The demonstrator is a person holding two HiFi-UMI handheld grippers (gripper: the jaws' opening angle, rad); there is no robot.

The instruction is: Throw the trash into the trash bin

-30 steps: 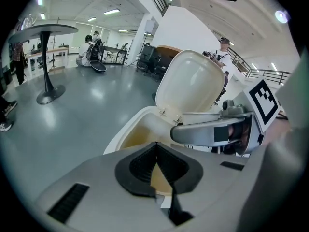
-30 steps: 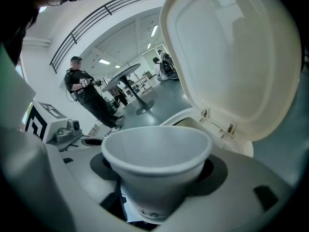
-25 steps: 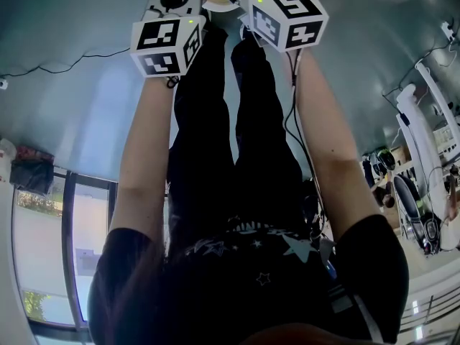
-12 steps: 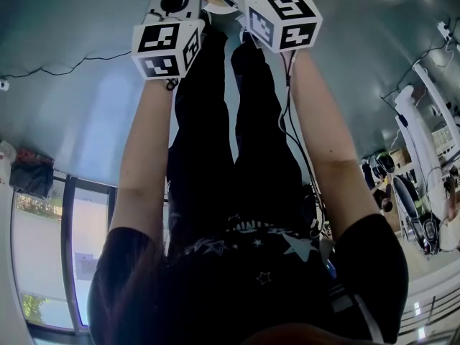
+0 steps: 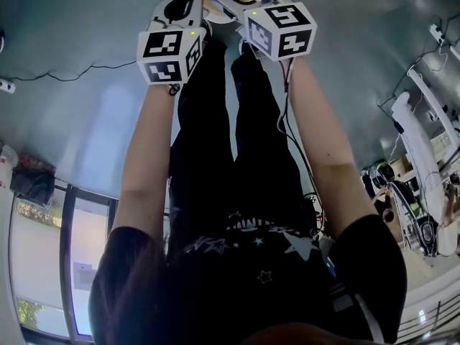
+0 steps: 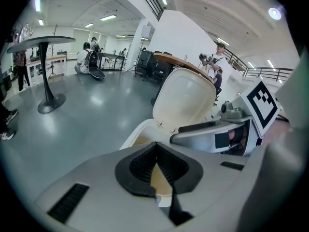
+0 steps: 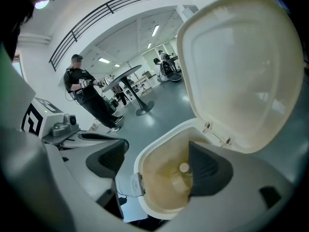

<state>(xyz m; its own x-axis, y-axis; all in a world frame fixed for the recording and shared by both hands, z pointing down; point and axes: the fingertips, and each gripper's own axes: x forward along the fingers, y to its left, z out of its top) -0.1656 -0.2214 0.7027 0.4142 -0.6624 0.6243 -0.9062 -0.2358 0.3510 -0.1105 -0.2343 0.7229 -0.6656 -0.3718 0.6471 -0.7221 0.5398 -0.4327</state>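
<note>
Trash bin (image 7: pixel 154 187), one, holds one bottle (image 7: pixel 181 175).

Top (image 5: pixel 251 279): black, short sleeves, white star print. Trousers (image 5: pixel 215 142): black. Left gripper (image 6: pixel 155 151), right gripper (image 7: pixel 157 166): light-grey shells, black ribbed pads (image 7: pixel 207 166). Marker cubes (image 5: pixel 169 52): white, black squares. Cable (image 5: pixel 287 121): black.

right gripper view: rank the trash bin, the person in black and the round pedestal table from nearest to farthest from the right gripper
1. trash bin: lid up, right under the right gripper, lower centre.
2. person in black: standing on the floor at left, well past the bin.
3. round pedestal table: farther back, behind that person, near centre.
</note>
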